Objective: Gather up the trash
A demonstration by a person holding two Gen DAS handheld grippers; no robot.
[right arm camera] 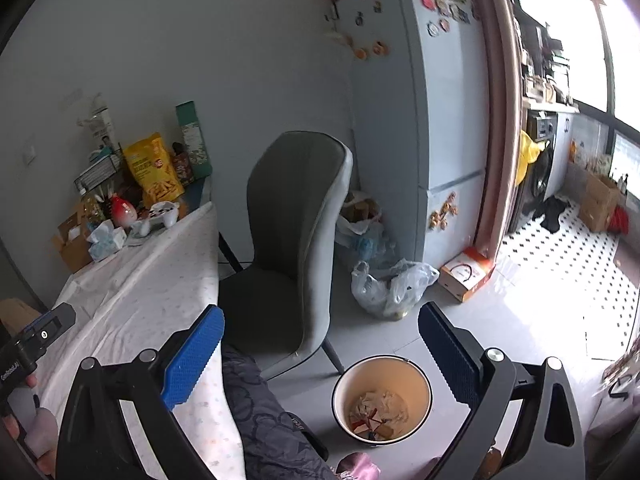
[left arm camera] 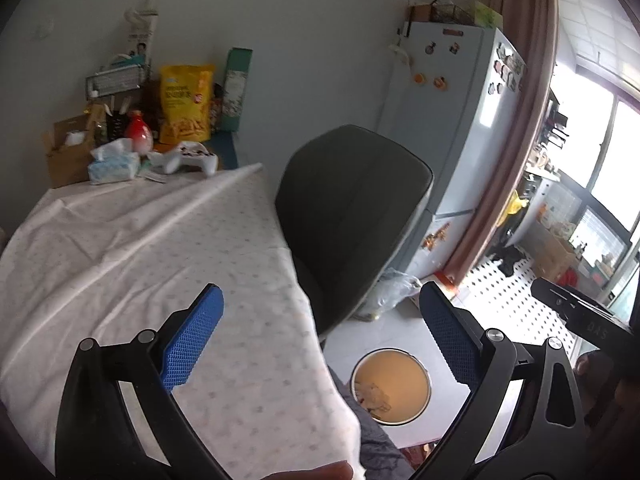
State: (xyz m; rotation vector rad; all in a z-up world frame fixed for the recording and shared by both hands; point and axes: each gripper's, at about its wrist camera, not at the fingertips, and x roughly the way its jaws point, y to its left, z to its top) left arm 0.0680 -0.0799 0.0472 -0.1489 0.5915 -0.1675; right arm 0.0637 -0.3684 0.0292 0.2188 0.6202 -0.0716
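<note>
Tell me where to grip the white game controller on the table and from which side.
Take the game controller by the handle that juts toward the table's open cloth, coming from the near side; boxes and a tissue pack crowd its back and left.

Your left gripper [left arm camera: 320, 332] has its jaws spread wide and nothing between the blue pads [left arm camera: 192, 340], one at 8 o'clock and the other at 4 o'clock in its own view. Your right gripper [right arm camera: 320, 352] is spread just as wide and also holds nothing. Your left hand [right arm camera: 36, 436] shows at 8 o'clock in the right wrist view, wrapped around its gripper's handle.
</note>
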